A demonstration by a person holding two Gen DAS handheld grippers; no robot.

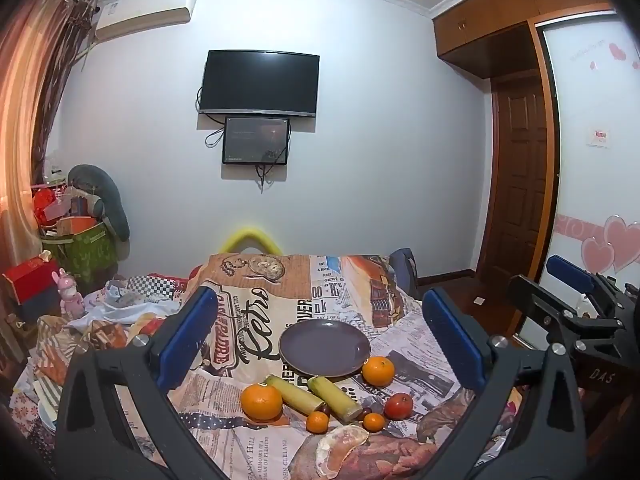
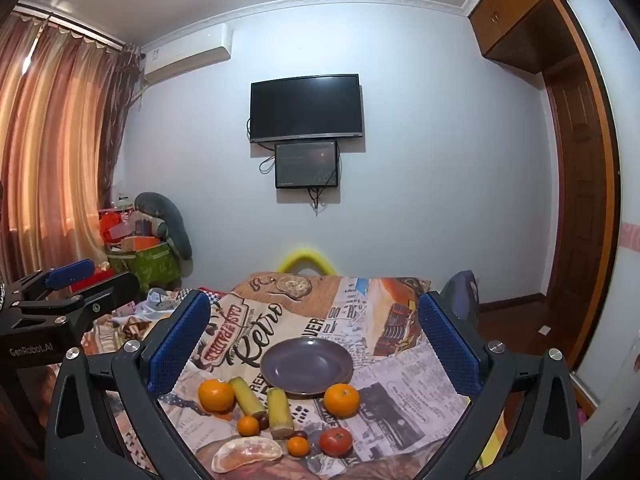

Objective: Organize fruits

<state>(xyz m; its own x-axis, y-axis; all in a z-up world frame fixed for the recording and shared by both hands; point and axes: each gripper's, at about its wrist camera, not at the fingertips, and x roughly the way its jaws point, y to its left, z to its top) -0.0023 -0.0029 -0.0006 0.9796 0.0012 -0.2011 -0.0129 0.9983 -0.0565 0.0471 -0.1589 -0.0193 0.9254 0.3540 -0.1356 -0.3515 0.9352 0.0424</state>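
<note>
An empty grey plate (image 1: 324, 347) (image 2: 307, 366) sits on a printed tablecloth. In front of it lie two large oranges (image 1: 261, 401) (image 1: 378, 371), two yellow-green sugarcane pieces (image 1: 294, 394) (image 1: 334, 398), two small tangerines (image 1: 317, 422) (image 1: 374, 421), a red tomato (image 1: 398, 405) (image 2: 336, 441), dark dates (image 2: 263, 421) and a peeled pomelo wedge (image 1: 340, 450) (image 2: 246, 454). My left gripper (image 1: 316, 340) is open and empty, held above and before the fruit. My right gripper (image 2: 314, 344) is open and empty at similar height. Each gripper shows at the other view's edge.
The tablecloth-covered table (image 1: 256, 320) stands over a bed with clutter at the left (image 1: 120, 312). A yellow chair back (image 1: 251, 238) rises behind the table. A TV (image 1: 260, 82) hangs on the far wall. A wardrobe and door (image 1: 520, 168) are at the right.
</note>
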